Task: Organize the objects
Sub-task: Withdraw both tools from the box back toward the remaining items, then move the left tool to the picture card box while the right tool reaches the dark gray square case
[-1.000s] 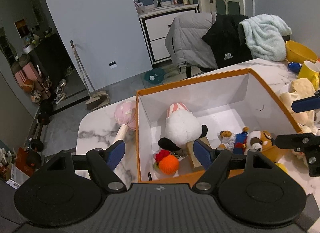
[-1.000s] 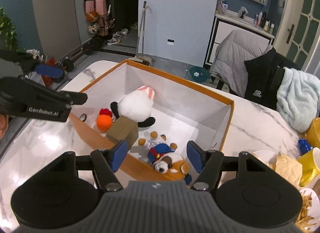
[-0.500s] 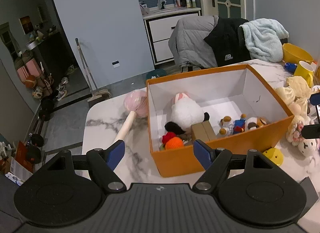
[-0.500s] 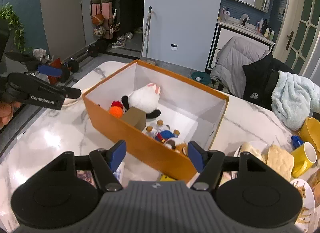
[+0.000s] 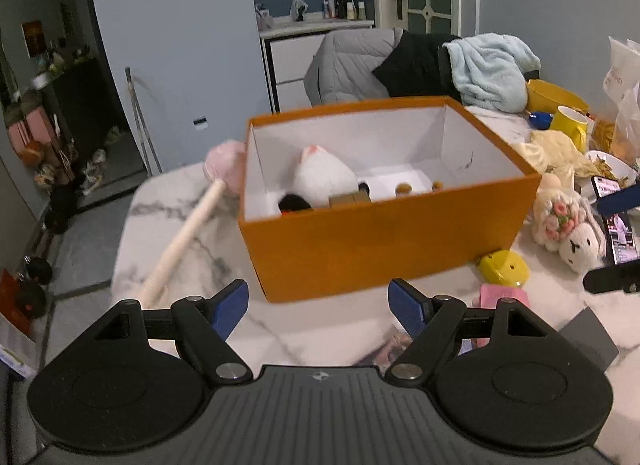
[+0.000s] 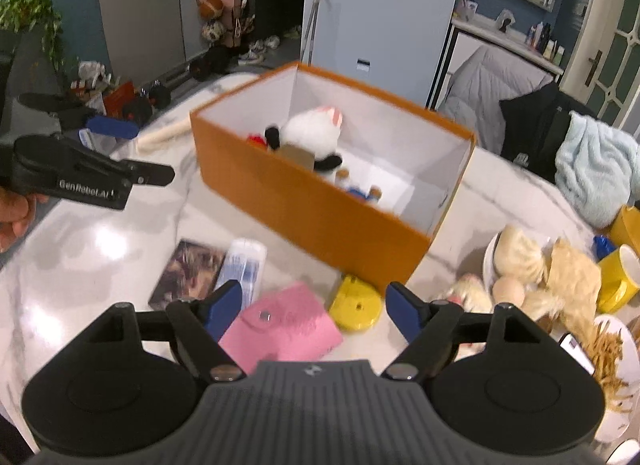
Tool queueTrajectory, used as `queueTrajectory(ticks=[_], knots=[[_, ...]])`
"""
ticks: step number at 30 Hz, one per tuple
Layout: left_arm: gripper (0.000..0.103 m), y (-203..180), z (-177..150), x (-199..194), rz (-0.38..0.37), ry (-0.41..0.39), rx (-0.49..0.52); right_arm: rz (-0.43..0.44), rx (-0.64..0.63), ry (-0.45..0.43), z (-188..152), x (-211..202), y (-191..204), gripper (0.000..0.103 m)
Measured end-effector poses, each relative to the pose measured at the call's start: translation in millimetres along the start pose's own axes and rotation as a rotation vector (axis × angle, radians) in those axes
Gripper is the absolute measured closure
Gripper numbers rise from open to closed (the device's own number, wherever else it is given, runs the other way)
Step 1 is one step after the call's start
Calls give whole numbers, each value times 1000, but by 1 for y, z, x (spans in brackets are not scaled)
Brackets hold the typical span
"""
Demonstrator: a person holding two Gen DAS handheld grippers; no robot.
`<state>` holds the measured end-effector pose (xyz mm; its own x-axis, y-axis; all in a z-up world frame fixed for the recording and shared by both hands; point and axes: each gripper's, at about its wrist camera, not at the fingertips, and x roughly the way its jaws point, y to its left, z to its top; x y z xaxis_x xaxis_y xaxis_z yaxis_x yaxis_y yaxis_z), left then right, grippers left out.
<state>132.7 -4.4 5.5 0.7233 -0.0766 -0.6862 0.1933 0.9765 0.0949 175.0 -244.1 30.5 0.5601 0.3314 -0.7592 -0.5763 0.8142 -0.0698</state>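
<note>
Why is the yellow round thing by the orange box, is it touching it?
Cannot tell. In the right wrist view the yellow round thing sits at the orange box corner, but blur hides any gap.

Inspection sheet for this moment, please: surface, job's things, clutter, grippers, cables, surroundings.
Surface: white marble table.
Job's things: orange box holds a white plush; pink pouch, yellow toy, card and white pack lie outside it.
Clutter: yellow mug, food plates.
Grippers: left gripper open, empty; right gripper opening, empty.
Cables: nothing seen.
Surroundings: clothes-draped chair, broom.
</note>
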Motion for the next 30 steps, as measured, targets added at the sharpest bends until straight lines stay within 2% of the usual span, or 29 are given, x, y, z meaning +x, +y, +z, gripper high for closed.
queueTrajectory(ticks=[4, 9, 16, 23, 30], knots=[[12, -4, -15, 9, -9, 14, -5, -13, 38, 23, -21, 13, 3, 22], [12, -20, -34, 22, -31, 53, -7, 15, 109, 73, -43, 33, 3, 22], [12, -45, -49, 29, -88, 94, -2, -10, 182, 134, -54, 54, -7, 22], [12, -53, -59, 43, -56, 138, -5, -43, 194, 222, -62, 68, -15, 20], [8, -54, -61, 51, -61, 148, -27, -64, 230, 257, -70, 73, -18, 19]])
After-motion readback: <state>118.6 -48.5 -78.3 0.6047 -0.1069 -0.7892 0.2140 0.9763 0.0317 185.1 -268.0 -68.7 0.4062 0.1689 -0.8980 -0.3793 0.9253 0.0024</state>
